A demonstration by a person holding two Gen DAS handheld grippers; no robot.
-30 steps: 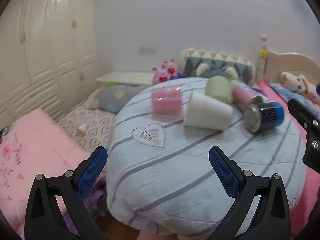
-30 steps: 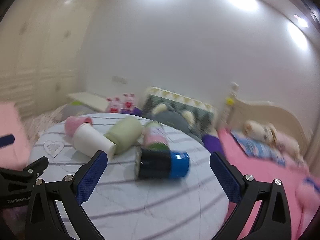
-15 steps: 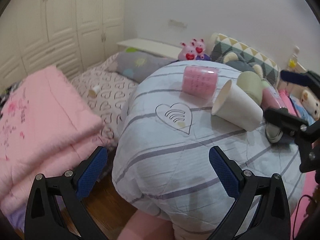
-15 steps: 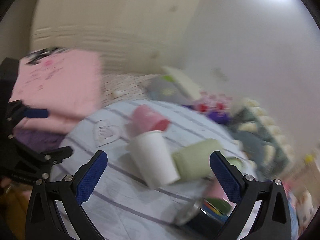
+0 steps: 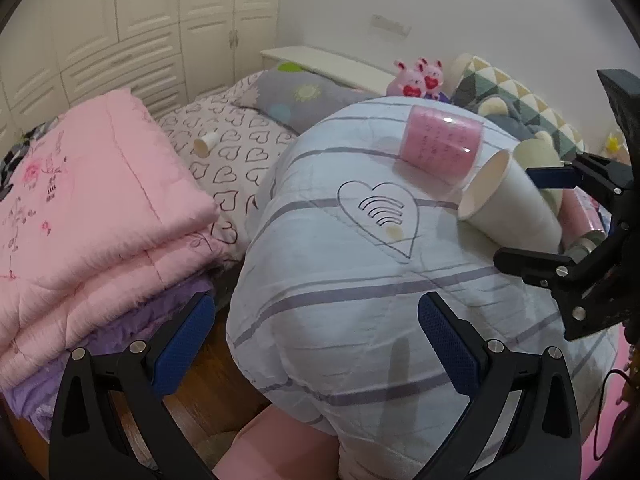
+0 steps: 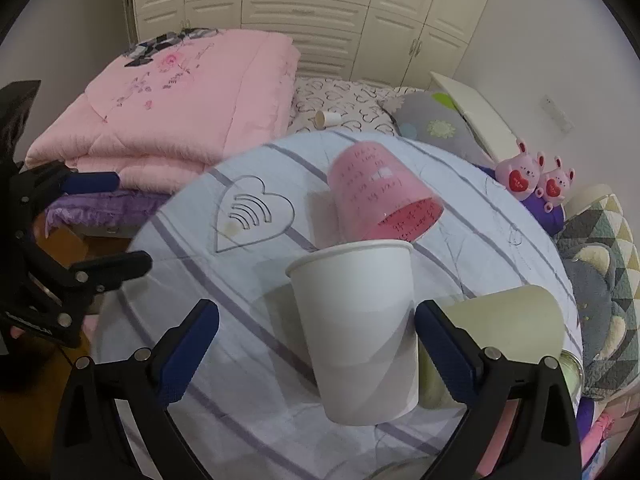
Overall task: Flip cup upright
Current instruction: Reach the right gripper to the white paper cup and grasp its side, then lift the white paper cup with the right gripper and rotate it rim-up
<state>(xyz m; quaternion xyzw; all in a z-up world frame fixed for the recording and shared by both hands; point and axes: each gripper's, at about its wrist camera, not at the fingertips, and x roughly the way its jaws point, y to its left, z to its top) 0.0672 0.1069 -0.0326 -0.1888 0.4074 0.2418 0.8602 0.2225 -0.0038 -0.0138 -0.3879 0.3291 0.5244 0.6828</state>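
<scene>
Straddling white cup now, right gripper spread, moved in vs earlier; left gripper spread.

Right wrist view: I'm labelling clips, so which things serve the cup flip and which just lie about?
In use:
white paper cup, on its side
right gripper, open around it

Lying about:
pink cup
pale green cup
folded pink quilt
plush bunnies

A round counter under a pale blue striped cloth with a stitched heart (off to one side) carries a white paper cup on its side, a pink cup and a pale green cup, also tipped over, clustered together.
</scene>
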